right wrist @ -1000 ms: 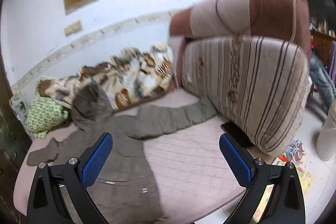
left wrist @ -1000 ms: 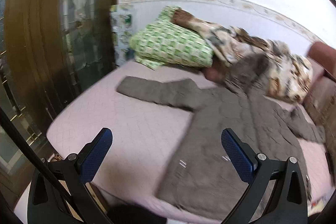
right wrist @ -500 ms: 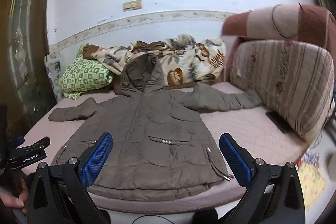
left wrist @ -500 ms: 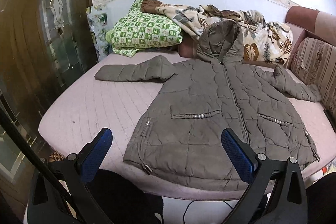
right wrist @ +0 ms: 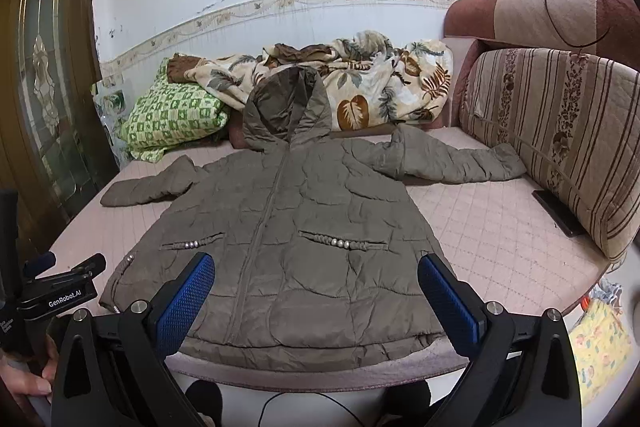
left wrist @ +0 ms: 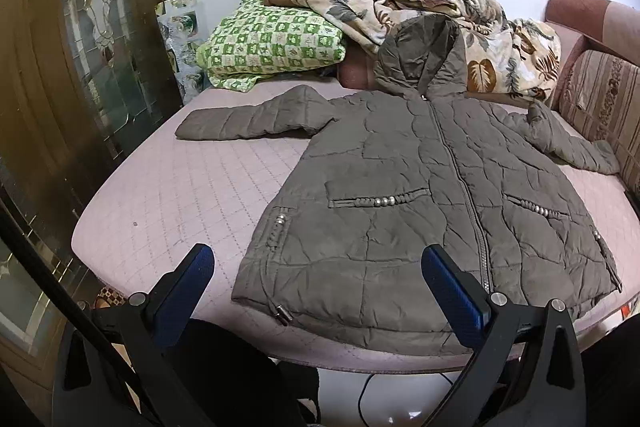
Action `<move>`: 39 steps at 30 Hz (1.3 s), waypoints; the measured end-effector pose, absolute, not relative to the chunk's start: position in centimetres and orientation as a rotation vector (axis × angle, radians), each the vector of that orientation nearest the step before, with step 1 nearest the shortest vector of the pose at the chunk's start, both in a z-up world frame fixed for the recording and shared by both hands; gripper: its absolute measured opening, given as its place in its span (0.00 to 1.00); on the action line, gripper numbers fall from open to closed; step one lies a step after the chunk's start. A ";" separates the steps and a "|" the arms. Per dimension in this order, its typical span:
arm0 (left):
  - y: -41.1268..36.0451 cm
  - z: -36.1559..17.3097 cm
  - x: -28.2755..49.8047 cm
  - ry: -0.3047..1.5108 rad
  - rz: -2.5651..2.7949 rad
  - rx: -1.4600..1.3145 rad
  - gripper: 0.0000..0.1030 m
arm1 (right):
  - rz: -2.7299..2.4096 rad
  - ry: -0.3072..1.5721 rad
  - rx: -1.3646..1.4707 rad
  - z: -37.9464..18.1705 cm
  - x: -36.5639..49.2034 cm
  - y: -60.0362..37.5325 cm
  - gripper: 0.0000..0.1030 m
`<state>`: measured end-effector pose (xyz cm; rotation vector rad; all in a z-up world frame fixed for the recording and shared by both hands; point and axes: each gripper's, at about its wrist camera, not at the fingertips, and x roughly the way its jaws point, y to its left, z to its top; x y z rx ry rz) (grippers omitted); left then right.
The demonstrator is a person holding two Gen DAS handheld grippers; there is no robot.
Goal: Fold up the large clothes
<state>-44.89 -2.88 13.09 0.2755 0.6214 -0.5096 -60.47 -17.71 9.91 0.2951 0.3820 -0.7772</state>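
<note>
Behind the flat coat [right wrist: 288, 227], a heaped blanket [right wrist: 360, 87] (hood against it).

The pink quilted bed [right wrist: 472, 227] is carrying a grey-brown hooded coat [right wrist: 288, 227] lying flat across its front edge, with a green checked pillow [right wrist: 172, 115] and leaf-print blanket [right wrist: 360, 83] sitting along the back edge.

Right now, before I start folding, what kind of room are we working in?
Most likely a lived-in room at home, a bedroom or sitting room. A jacket lies spread on a quilted pink mattress, with a green checked pillow and leaf-print blanket against the wall, and a striped sofa cushion alongside.
</note>
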 end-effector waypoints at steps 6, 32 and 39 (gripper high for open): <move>-3.2 13.0 -45.0 0.626 -0.518 0.291 1.00 | -0.777 0.401 0.301 9.5 -60.4 -18.0 1.00; -4.8 12.2 -45.1 0.645 -0.540 0.336 1.00 | -0.802 0.438 0.379 8.2 -60.8 -20.5 1.00; -5.8 11.7 -43.8 0.672 -0.544 0.347 1.00 | -0.804 0.467 0.405 7.2 -60.2 -21.8 1.00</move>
